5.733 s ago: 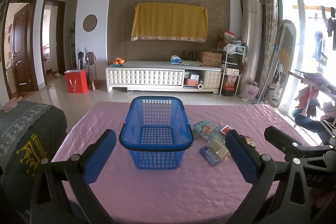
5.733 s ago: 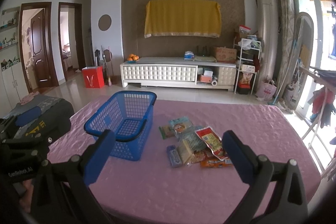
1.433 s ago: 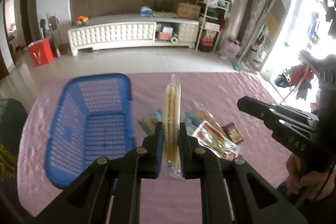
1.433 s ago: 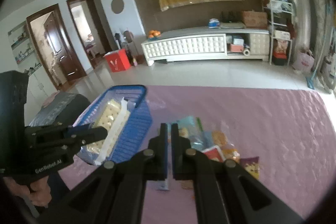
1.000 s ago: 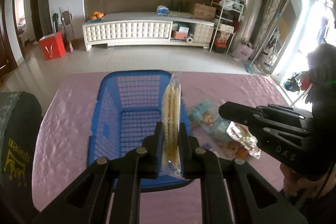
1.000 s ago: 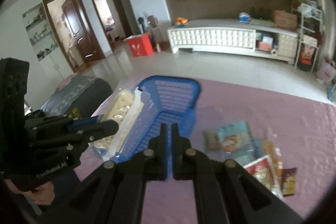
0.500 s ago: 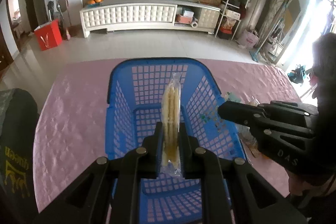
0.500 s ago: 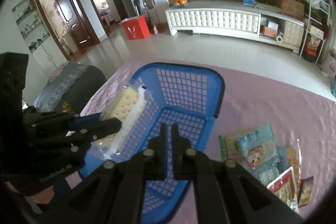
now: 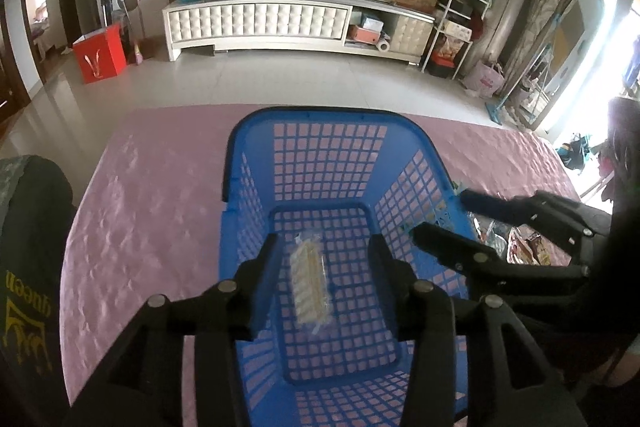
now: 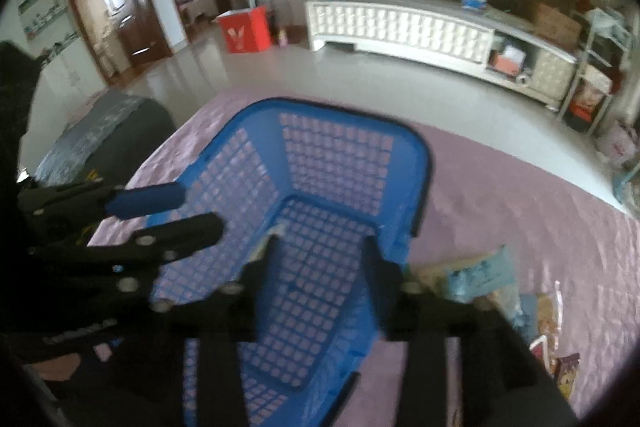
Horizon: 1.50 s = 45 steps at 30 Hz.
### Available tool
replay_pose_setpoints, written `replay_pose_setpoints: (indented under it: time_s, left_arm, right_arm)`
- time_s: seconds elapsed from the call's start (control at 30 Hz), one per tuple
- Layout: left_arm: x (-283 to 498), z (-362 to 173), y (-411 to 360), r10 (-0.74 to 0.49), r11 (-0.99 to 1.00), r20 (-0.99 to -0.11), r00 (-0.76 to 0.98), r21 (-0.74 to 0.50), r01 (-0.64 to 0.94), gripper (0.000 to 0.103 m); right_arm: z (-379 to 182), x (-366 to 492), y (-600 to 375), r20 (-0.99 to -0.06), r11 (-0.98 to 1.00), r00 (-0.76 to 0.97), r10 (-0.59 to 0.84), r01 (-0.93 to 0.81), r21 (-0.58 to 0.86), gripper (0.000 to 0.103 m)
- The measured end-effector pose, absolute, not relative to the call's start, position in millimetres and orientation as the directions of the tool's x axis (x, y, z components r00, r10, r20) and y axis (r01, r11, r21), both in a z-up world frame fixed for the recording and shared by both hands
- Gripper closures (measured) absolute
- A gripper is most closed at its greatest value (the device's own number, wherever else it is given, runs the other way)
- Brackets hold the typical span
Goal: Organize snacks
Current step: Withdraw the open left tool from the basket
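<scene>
The cracker packet (image 9: 310,279), which half a second ago was clamped upright between the jaws of the left gripper (image 9: 324,267), has been let go and now lies flat on the mesh floor of the blue basket (image 9: 332,119), slightly toward the basket's left wall. One snack can therefore be judged as sorted, while the rest are yet to be moved: the remaining snack packets (image 10: 476,279) are seen heaped on the pink surface (image 9: 132,211) just beside the basket's right wall.

The left gripper's jaws are spread wide, framing the packet from above the basket, and nothing is held or touched by them. The right gripper (image 10: 320,271), whose jaws were pressed together moments earlier, is now also seen released, its jaws parted widely and empty. It is held over the basket's near right rim; in the left wrist view its fingers (image 9: 444,247) are seen reaching across that rim, though contact with the rim cannot be told. The right wrist view is blurred, so finer detail inside the basket is not made out there
</scene>
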<state>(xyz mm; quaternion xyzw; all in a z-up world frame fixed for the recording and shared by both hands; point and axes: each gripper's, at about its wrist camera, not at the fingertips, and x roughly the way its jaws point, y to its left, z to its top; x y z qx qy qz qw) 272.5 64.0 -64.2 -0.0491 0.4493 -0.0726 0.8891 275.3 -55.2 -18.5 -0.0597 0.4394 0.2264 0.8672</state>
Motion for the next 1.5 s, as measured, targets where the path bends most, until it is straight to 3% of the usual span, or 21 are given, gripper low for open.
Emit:
replay_pose_setpoints:
  time_s: [0.13, 0.17, 0.5, 0.8, 0.9, 1.1, 1.4, 1.5]
  left_arm:
    - [262, -57, 65, -0.161, 0.987, -0.786, 0.597, -0.140, 0.081, 0.056]
    - [259, -56, 64, -0.156, 0.988, -0.784, 0.601, -0.134, 0.081, 0.056]
    - [213, -24, 30, -0.154, 0.988, -0.722, 0.675, -0.091, 0.127, 0.056]
    - [185, -3, -18, -0.170, 0.980, -0.698, 0.696, -0.042, 0.197, 0.056]
    - [176, 3, -33, -0.185, 0.975, -0.679, 0.710, -0.038, 0.217, 0.041]
    - [170, 3, -74, -0.228, 0.960, -0.659, 0.717, -0.028, 0.280, 0.040]
    - [176, -35, -132, -0.258, 0.946, -0.692, 0.675, -0.036, 0.324, 0.040]
    - [178, -53, -144, -0.266, 0.943, -0.714, 0.648, -0.054, 0.329, 0.032]
  right_arm:
    - [-8, 273, -71, -0.768, 0.905, 0.542, 0.341, -0.409, 0.114, 0.017]
    - [-5, 271, -74, -0.764, 0.906, 0.548, 0.340, -0.407, 0.111, 0.016]
    - [37, 220, -102, -0.682, 0.882, 0.620, 0.387, -0.464, 0.079, 0.014]
    - [68, 180, -152, -0.557, 0.908, 0.743, 0.371, -0.417, 0.049, 0.004]
    - [76, 170, -172, -0.507, 0.911, 0.773, 0.381, -0.407, 0.063, 0.000]
    - [65, 167, -204, -0.531, 0.913, 0.763, 0.369, -0.405, 0.053, 0.000]
    - [19, 170, -254, -0.660, 0.943, 0.702, 0.270, -0.332, 0.033, 0.000]
    - [3, 175, -269, -0.688, 0.937, 0.667, 0.286, -0.346, 0.054, 0.000]
